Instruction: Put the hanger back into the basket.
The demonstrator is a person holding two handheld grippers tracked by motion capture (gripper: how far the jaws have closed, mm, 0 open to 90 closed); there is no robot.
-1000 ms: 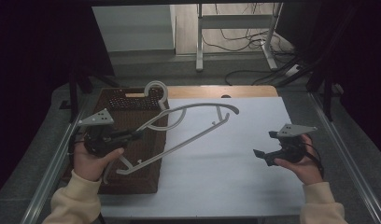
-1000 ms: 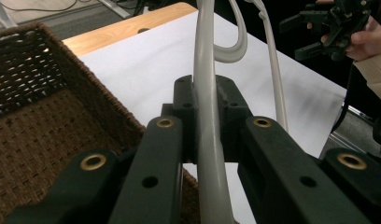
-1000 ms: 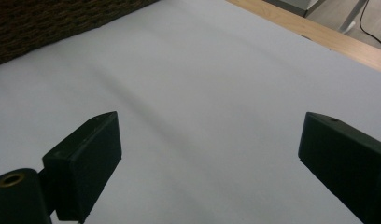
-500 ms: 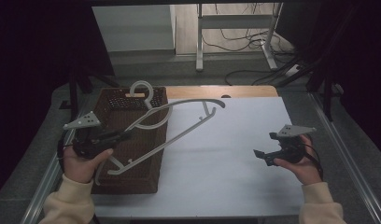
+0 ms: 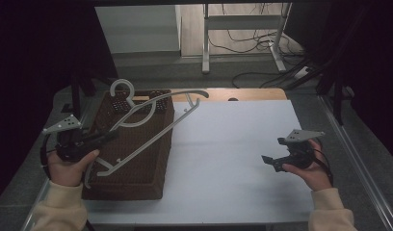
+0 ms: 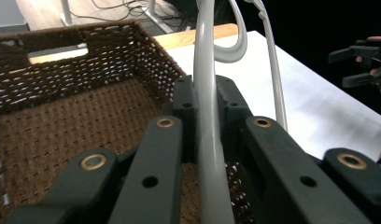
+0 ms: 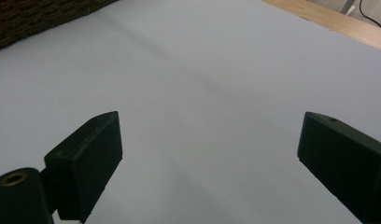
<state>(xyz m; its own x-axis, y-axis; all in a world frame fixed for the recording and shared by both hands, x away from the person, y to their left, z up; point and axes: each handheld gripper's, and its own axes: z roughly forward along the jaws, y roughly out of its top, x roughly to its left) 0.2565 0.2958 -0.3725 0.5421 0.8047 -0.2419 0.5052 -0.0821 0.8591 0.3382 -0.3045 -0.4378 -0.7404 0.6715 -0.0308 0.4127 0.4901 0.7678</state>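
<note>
A white plastic hanger [image 5: 151, 126] hangs tilted above a brown woven basket [image 5: 137, 180] at the table's left. My left gripper [image 5: 105, 138] is shut on one arm of the hanger [image 6: 208, 140], whose hook [image 5: 121, 89] points to the far side. In the left gripper view the basket's woven floor [image 6: 62, 130] lies below the jaws. My right gripper [image 5: 270, 160] is held open over the white tabletop [image 5: 223, 144] at the right, with nothing between its jaws [image 7: 207, 140].
The table's wooden far edge [image 5: 242, 94] runs behind the white surface. A metal table frame [image 5: 242, 33] and cables [image 5: 262, 77] lie on the floor beyond. Metal rails [image 5: 358, 159] border the table on both sides.
My left gripper has carried the hanger leftward, from partly over the white surface to over the basket. The right gripper has stayed in place.
</note>
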